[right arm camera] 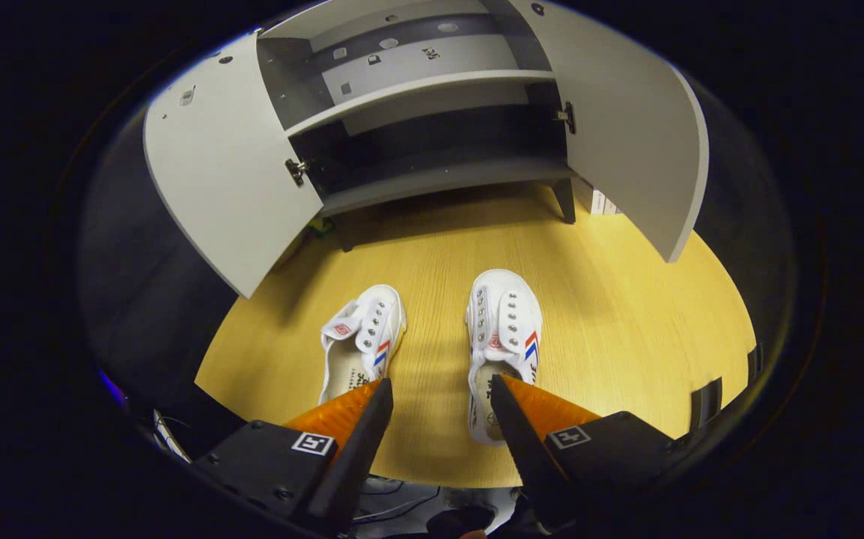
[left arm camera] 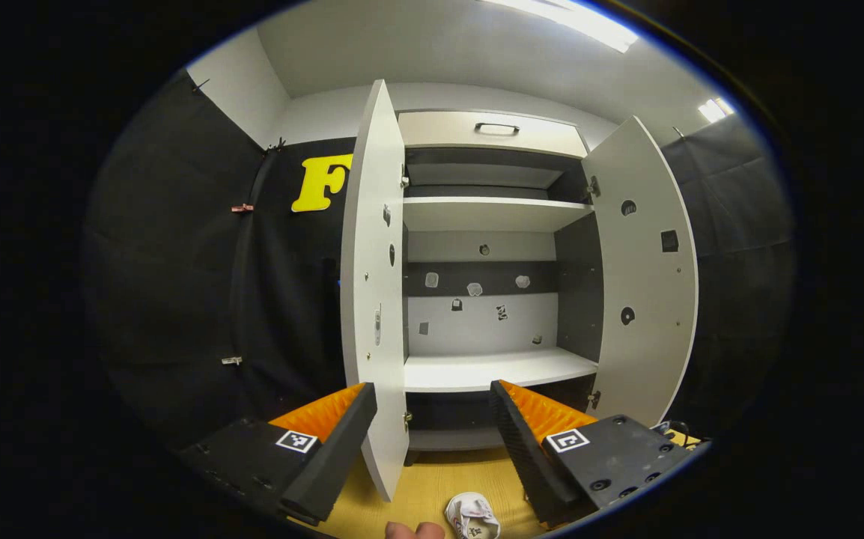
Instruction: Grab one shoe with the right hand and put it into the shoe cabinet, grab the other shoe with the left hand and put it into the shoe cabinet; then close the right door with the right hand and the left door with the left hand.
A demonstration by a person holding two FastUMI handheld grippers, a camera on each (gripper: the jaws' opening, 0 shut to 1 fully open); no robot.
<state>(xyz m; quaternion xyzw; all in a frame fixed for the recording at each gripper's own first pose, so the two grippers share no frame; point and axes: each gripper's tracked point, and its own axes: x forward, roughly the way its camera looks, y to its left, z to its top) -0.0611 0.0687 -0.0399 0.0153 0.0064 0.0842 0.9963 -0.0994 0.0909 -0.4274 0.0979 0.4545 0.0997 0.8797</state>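
Both doors of the white two-door shoe cabinet [right arm camera: 417,97] are swung wide, shelves bare. Two white canvas shoes [right arm camera: 363,340] [right arm camera: 503,337] sit side by side on the yellow wood-grain floor [right arm camera: 627,322], heels partly hidden behind the right gripper [right arm camera: 439,400]. It and the left gripper [left arm camera: 432,408] are both spread open, holding nothing.

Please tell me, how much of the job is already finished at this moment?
Nothing is done yet. Both shoes, the left shoe and right shoe, sit on the floor before the cabinet, and both doors stand open. The right gripper hovers open above them; the left gripper is open too. Everything remains.

Left gripper view faces the cabinet [left arm camera: 492,254] level; right gripper view looks down (both show it).
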